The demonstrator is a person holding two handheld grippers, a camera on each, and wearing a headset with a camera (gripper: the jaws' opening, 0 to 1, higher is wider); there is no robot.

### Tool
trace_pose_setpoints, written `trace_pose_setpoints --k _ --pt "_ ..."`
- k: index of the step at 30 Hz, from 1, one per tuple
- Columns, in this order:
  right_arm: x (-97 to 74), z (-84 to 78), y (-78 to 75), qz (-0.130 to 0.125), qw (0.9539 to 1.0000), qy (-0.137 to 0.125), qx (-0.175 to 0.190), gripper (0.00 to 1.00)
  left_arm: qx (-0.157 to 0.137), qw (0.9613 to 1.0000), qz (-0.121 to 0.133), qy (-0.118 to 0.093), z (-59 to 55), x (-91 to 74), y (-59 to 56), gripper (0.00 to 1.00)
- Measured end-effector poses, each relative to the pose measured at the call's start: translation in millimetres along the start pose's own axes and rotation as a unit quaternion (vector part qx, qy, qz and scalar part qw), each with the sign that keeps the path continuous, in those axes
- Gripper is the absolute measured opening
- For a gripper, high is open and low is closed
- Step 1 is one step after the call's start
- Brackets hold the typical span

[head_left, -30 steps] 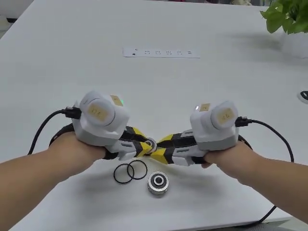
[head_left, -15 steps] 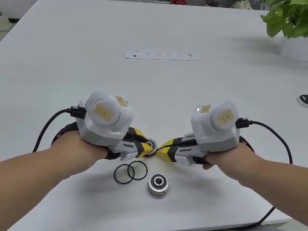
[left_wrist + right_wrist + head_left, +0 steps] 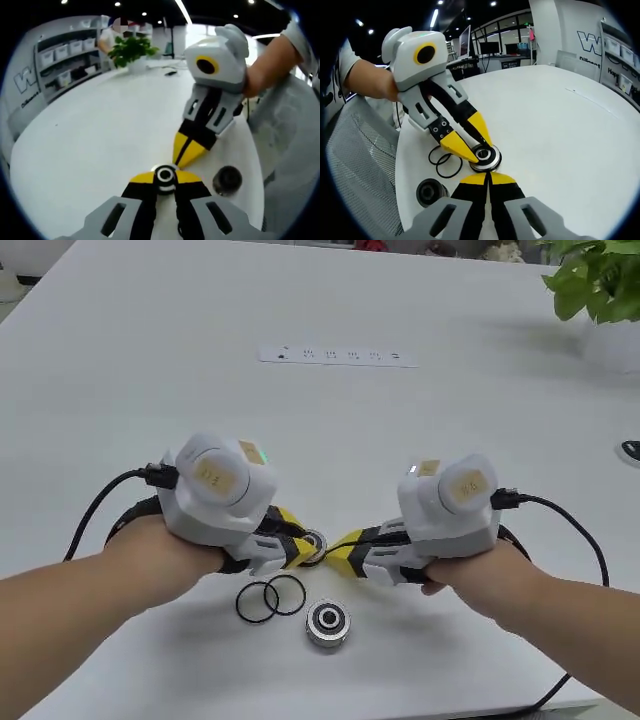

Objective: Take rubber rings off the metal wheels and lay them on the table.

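Metal wheel clamped in left gripper, low over the table; right gripper tip against it.
Head view: both forearms in from the bottom corners, left hand and right hand wrapped round the gripper bodies, grippers angled inward, tips meeting at the wheel. Two rubber rings flat on the table just below, overlapping; second wheel beside them. Power strip and plant well beyond. Left gripper view: own jaws closed down on the metal wheel at the tips; right gripper pointing down at it from above, jaws together. Right gripper view: own jaws pressed together, tips at the wheel's rim; anything pinched between them, cannot tell. Left gripper gripping the wheel from the upper left.
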State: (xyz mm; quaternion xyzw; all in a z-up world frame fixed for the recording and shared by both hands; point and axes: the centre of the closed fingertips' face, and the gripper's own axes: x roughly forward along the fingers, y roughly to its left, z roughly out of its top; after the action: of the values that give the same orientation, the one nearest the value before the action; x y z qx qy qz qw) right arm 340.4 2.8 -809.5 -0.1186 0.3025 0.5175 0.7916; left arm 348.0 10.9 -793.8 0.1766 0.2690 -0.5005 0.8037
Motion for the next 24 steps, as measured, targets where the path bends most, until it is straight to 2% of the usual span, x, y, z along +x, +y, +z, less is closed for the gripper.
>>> trace_pose_setpoints --k 6,11,24 --pt "-2.9 3.3 -2.6 -0.004 0.9999 -0.011 0.004 0.01 0.001 1.0000 0.000 0.000 -0.1 0.0 0.5 0.13" --pt "-2.8 4.5 -0.8 0.001 0.9999 -0.017 0.003 0.09 0.002 1.0000 -0.001 0.001 -0.6 -0.5 0.9 0.13" --pt "0.3 3.1 1.6 0.005 0.9999 -0.012 -0.009 0.20 0.001 1.0000 -0.002 -0.001 -0.4 -1.3 0.6 0.13"
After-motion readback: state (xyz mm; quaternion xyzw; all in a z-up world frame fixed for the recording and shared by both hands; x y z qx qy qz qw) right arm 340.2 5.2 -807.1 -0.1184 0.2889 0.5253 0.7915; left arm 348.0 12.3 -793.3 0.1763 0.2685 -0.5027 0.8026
